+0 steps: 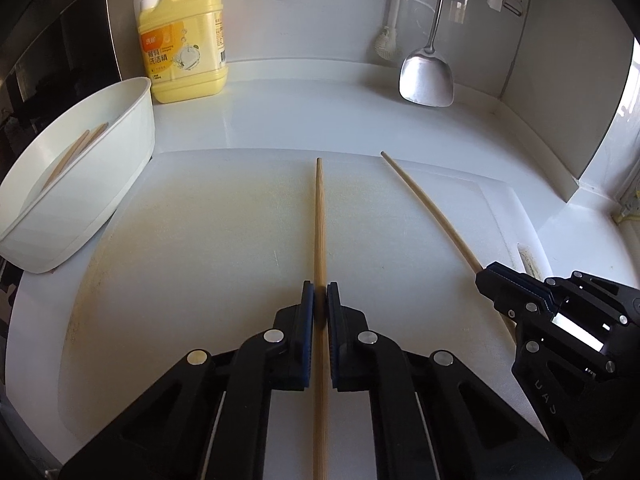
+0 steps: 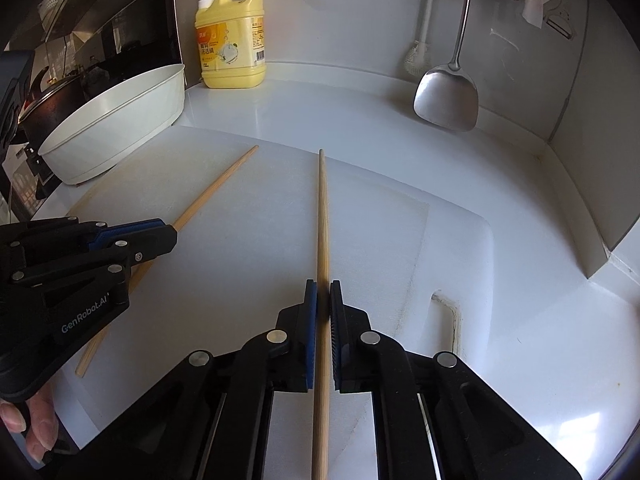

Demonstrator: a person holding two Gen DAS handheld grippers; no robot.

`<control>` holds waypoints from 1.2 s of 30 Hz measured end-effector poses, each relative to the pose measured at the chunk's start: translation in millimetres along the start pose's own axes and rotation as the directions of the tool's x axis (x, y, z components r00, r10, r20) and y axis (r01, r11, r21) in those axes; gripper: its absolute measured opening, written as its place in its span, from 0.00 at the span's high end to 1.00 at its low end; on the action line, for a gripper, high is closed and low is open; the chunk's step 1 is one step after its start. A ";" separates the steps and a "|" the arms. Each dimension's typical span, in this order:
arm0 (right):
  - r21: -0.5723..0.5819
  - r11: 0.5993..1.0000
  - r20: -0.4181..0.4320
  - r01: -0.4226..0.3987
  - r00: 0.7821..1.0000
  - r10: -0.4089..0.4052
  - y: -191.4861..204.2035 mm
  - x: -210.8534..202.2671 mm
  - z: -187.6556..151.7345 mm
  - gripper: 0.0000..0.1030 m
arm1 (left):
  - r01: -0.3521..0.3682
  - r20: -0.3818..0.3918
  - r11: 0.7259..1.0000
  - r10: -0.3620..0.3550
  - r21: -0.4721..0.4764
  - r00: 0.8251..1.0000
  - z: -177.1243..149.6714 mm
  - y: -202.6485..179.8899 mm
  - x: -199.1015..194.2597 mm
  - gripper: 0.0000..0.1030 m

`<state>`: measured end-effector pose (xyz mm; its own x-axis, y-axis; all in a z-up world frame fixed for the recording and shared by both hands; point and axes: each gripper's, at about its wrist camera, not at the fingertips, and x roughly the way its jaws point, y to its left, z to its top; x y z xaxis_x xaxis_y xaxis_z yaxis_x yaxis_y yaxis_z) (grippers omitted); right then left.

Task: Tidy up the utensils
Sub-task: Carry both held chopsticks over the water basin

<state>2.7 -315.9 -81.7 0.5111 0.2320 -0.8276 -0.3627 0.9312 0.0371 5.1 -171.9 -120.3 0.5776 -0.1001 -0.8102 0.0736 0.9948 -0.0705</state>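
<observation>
Left gripper [image 1: 320, 294] jaws clamped on left chopstick [image 1: 319, 216]; right gripper [image 2: 323, 292] jaws clamped on right chopstick [image 2: 322, 208]. Both sticks over cutting board [image 1: 200, 220], near white tub [image 1: 120, 168]. Risk: thin round sticks pivot or slip on lift; long ends may collide.

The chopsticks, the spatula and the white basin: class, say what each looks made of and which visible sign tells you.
Chopsticks: probably bamboo or wood, matt tan with fine lengthwise grain.
Spatula: metal, likely stainless steel; grey blade with a soft sheen, bright shiny handle.
White basin: seemingly plastic; smooth, thin-walled, uniform white, though enamel or melamine cannot be excluded.
</observation>
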 end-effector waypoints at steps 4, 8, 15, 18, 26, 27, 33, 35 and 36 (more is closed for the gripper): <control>0.063 0.998 0.014 -0.026 1.000 0.025 -0.4 -7.1 -1.7 0.94 | 0.030 0.023 1.000 -0.030 0.001 0.999 5.4 1.8 -13.3 0.93; 0.127 0.991 0.045 -0.044 0.998 0.039 0.6 -21.3 5.8 0.94 | 0.060 0.033 0.998 -0.060 0.002 0.998 17.6 5.0 -34.0 0.93; 0.182 0.982 0.107 -0.046 0.994 0.027 20.6 -58.5 46.9 0.94 | 0.066 0.047 0.998 -0.064 -0.025 0.997 45.2 48.9 -82.6 0.93; 0.191 0.979 0.142 -0.071 0.989 0.044 44.4 -68.5 71.6 0.94 | 0.055 0.056 0.998 -0.053 -0.038 0.997 60.6 85.2 -101.1 0.93; 0.209 0.969 0.180 -0.134 0.979 0.096 132.0 -47.7 147.3 0.94 | -0.008 0.080 0.995 0.016 -0.099 0.997 102.7 217.6 -111.7 0.93; 0.210 0.968 0.177 -0.139 0.979 0.102 144.5 -41.0 155.3 0.94 | -0.016 0.076 0.994 0.024 -0.104 0.997 107.4 234.9 -108.3 0.93; 0.208 0.966 0.139 -0.155 0.982 0.128 213.4 7.7 197.5 0.94 | -0.024 0.048 0.991 0.031 -0.129 0.998 126.3 316.7 -75.6 0.93; 0.228 0.959 0.116 -0.169 0.983 0.145 228.9 26.5 206.0 0.94 | -0.030 0.030 0.991 0.034 -0.129 0.999 131.0 332.9 -61.4 0.93; 0.232 0.957 0.100 -0.173 0.983 0.153 237.1 35.1 208.5 0.94 | -0.020 0.018 0.991 0.023 -0.130 1.000 132.7 339.8 -53.9 0.93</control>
<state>97.1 -28.4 14.8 0.5247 0.3988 -0.7521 -0.2545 0.9166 0.3085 106.9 169.0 -23.4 0.5936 -0.0776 -0.8010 -0.0446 0.9906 -0.1290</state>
